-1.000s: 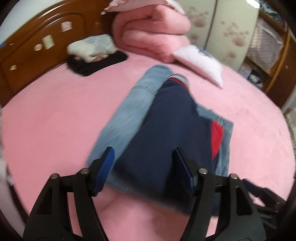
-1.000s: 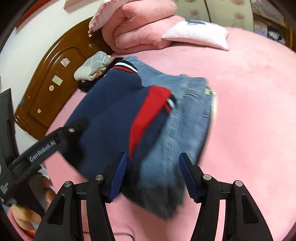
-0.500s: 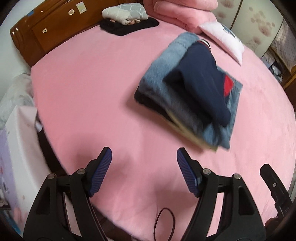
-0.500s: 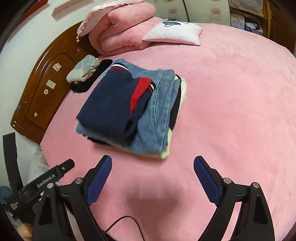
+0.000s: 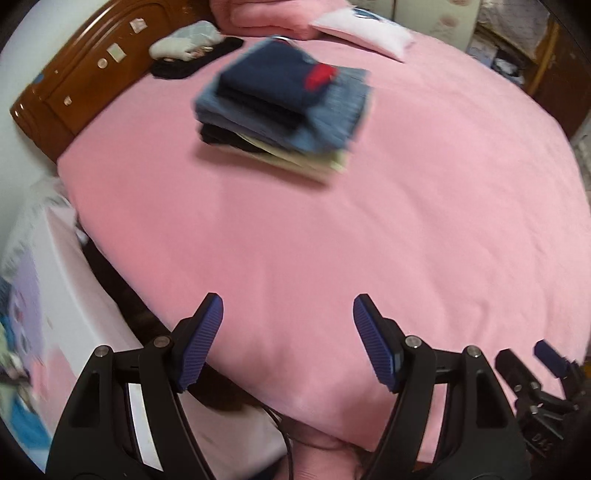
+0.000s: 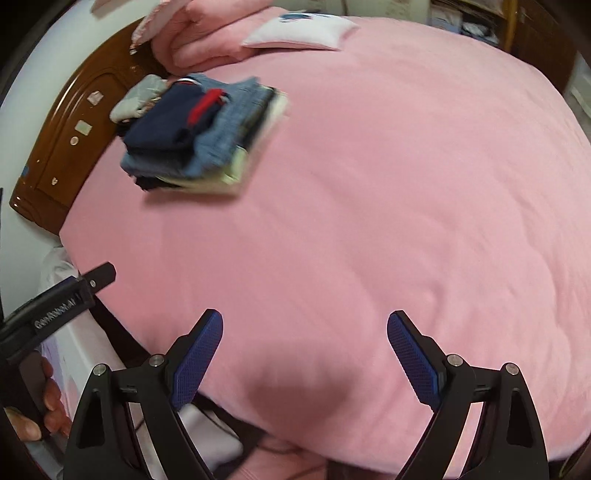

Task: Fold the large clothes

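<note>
The bed (image 5: 406, 229), covered in a pink plush spread, fills most of both views. At its far edge stands a curved wooden headboard (image 5: 85, 77), with a rolled pink quilt (image 6: 207, 40) and a white pillow (image 6: 299, 33) beside it.

The stack of folded clothes (image 5: 284, 107) lies on the far part of the bed, near the headboard and well apart from both claws. Its top piece is a navy garment (image 5: 266, 79) with a red patch, resting on folded blue denim (image 5: 332, 114); under those sit a dark layer and a pale yellowish one. The stack is motion-blurred, so finer detail cannot be told. Just behind it lies a small heap of grey and black clothing (image 5: 188, 48).

The left claw (image 5: 288, 332) hangs over the near edge of the bed, its 2 blue pads wide apart and holding nothing. The right claw (image 6: 304, 350) is likewise spread, with nothing between its pads. In the right wrist view, the left claw's handle shows at the lower left, gripped by a hand (image 6: 48, 402).
</note>
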A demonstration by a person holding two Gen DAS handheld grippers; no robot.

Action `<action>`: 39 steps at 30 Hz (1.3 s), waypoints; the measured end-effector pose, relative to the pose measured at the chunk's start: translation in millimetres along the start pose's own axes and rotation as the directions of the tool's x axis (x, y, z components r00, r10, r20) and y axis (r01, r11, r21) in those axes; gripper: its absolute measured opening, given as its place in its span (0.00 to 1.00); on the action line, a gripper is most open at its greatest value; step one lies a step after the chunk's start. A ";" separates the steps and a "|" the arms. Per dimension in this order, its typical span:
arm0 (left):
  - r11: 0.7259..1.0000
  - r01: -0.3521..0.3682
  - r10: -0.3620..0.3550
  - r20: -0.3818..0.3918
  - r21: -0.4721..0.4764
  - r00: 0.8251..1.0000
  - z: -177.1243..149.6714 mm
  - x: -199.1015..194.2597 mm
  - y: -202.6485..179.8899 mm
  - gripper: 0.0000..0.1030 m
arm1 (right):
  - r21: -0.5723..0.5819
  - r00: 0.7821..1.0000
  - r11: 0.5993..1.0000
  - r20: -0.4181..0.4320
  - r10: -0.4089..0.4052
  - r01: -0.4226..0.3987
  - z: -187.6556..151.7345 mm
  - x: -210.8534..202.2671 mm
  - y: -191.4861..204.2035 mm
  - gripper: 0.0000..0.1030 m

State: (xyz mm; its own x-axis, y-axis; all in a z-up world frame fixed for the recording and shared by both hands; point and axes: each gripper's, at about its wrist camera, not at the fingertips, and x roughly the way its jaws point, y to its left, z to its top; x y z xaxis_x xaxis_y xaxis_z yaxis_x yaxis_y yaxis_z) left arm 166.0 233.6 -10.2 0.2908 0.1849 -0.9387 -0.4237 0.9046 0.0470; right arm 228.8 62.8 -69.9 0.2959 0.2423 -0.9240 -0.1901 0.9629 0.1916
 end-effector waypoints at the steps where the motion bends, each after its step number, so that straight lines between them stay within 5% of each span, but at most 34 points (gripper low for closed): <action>1: 1.000 0.009 -0.009 -0.007 0.000 1.000 -16.1 -5.5 -14.9 0.69 | 0.013 1.000 1.000 0.001 -0.011 0.011 -16.6 -9.3 -21.9 0.89; 6: 0.989 0.144 -0.140 -0.092 0.043 0.986 -96.8 -29.2 -97.8 0.69 | 0.126 0.996 0.988 -0.003 -0.091 0.091 -97.2 -51.1 -136.3 0.89; 11: 0.965 0.222 -0.199 -0.157 0.141 0.967 -163.2 -53.7 -173.8 0.68 | 0.250 0.982 0.950 -0.024 -0.189 0.189 -174.6 -94.5 -236.2 0.89; 15: 0.937 0.308 -0.265 -0.239 0.165 0.934 -209.2 -70.4 -219.4 0.68 | 0.320 0.970 0.916 -0.051 -0.237 0.240 -235.3 -127.5 -303.5 0.89; 17: 0.926 0.307 -0.250 -0.248 0.222 0.936 -226.6 -79.4 -236.2 0.68 | 0.361 0.967 0.897 -0.075 -0.244 0.255 -263.4 -142.6 -330.7 0.89; 20: 0.871 0.314 -0.253 -0.203 0.379 0.946 -249.4 -103.6 -258.8 0.68 | 0.395 0.971 0.887 -0.094 -0.218 0.238 -296.7 -158.7 -355.7 0.89; 24: 0.840 0.347 -0.271 -0.230 0.417 0.935 -262.3 -121.5 -270.5 0.68 | 0.428 0.980 0.882 -0.122 -0.160 0.197 -326.3 -171.7 -359.4 0.89; 33: 0.827 0.396 -0.333 -0.219 0.400 0.917 -246.7 -173.7 -248.5 0.68 | 0.380 0.995 0.922 -0.084 -0.046 0.075 -341.3 -206.0 -331.2 0.89; 39: 0.828 0.341 -0.328 -0.109 0.445 0.938 -244.7 -217.6 -229.8 0.69 | 0.340 0.992 0.933 -0.020 -0.122 0.121 -336.3 -242.0 -298.0 0.99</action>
State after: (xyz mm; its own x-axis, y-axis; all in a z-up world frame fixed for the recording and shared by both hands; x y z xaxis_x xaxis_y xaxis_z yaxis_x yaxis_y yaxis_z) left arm -9.9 -108.4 99.7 0.3185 -0.1651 -0.9334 0.1301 0.9830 -0.1294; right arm -100.9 -322.8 -14.7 0.2977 0.1209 -0.9470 0.1767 0.9678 0.1791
